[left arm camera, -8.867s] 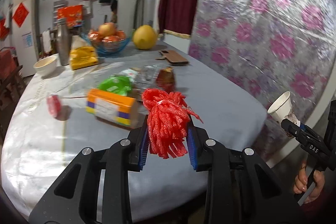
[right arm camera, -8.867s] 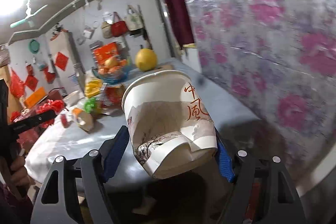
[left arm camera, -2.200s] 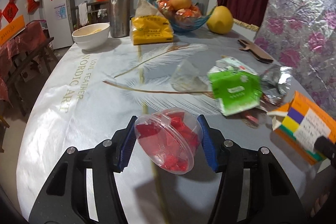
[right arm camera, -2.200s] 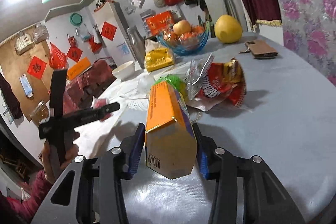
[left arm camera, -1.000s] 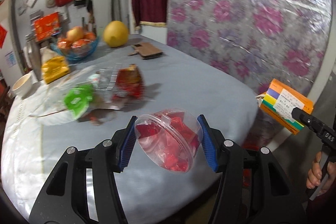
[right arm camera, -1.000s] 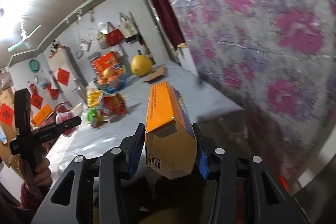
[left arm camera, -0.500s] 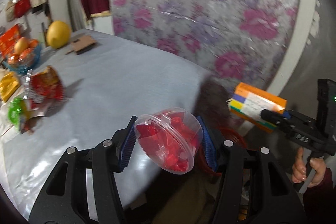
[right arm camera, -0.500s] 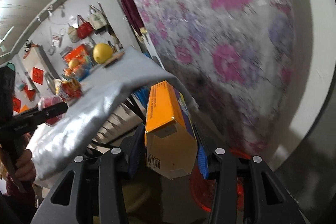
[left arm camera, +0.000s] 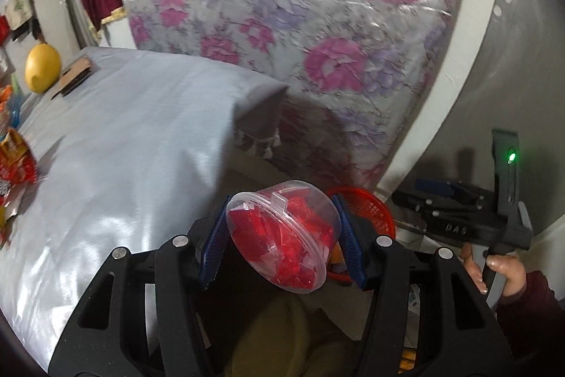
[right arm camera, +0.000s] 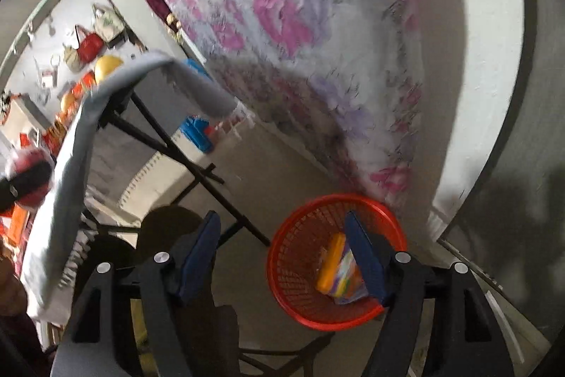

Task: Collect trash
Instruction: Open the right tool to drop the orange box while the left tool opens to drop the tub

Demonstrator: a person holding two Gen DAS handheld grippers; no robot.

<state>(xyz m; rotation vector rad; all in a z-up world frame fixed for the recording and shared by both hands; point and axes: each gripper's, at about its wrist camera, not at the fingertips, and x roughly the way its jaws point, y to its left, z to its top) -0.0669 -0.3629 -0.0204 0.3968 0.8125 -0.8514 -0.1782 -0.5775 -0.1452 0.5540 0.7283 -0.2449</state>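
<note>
L wrist view, left to right: table w/ grey cloth, snack bag at far left edge, yellow fruit and a brown flat item at the back. Centre: L gripper angled down past the table edge, blue pads clamped on both sides of a clear tub full of red bits, tub tilted, lid facing the cam. Just behind it, partly hidden, red basket on the floor by the floral wall. Far right: R gripper held out level-ish toward the basket, a hand in a dark sleeve wrapped round its handle, green light on.

R wrist view, left to right: blurred L gripper w/ tub at far left edge, table seen from below w/ black folding legs, blue item under it. Centre: R gripper pointing steeply down, jaws opening, nothing between them. Right: basket below, right pad overlapping its rim; orange box lies inside it, tilted, clear of the pads. Can't tell what else is in the basket.
</note>
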